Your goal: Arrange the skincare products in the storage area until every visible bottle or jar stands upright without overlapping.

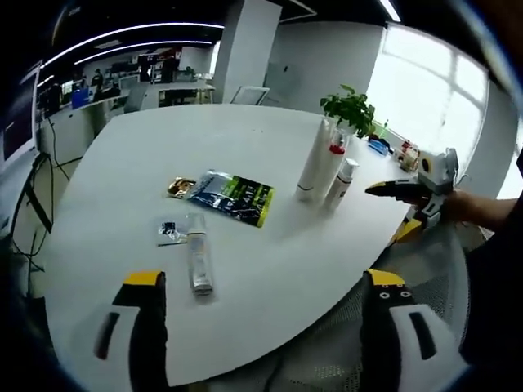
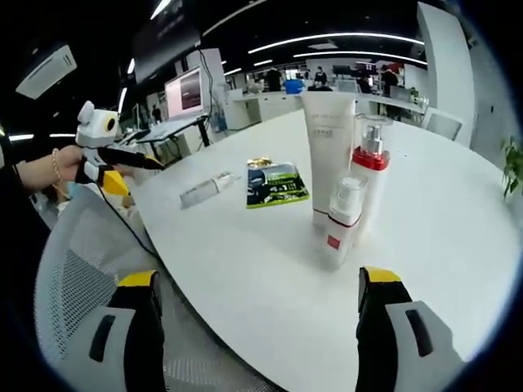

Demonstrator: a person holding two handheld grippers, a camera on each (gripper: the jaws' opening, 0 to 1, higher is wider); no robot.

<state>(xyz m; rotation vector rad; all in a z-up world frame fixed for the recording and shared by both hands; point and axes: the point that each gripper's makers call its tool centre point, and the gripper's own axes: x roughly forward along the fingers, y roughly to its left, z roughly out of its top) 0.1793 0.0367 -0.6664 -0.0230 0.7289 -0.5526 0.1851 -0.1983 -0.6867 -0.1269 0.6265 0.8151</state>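
Skincare products sit on the white table (image 1: 122,163). In my left gripper view, a tall tube (image 1: 314,167), a red-collared pump bottle (image 1: 335,151) and a small bottle (image 1: 341,183) stand upright together at the far right, near a potted plant (image 1: 351,108). A slim bottle (image 1: 198,261) lies flat on its side near me, just beside a small sachet (image 1: 170,231). A green packet (image 1: 233,196) lies flat in the middle. My left gripper (image 1: 265,327) holds nothing, its jaws spread wide above the near table edge. My right gripper (image 1: 404,192) comes in from the right, off the table edge, above a mesh chair (image 1: 425,269). In my right gripper view its jaws (image 2: 257,327) stand wide apart, empty, with the three upright products close ahead.
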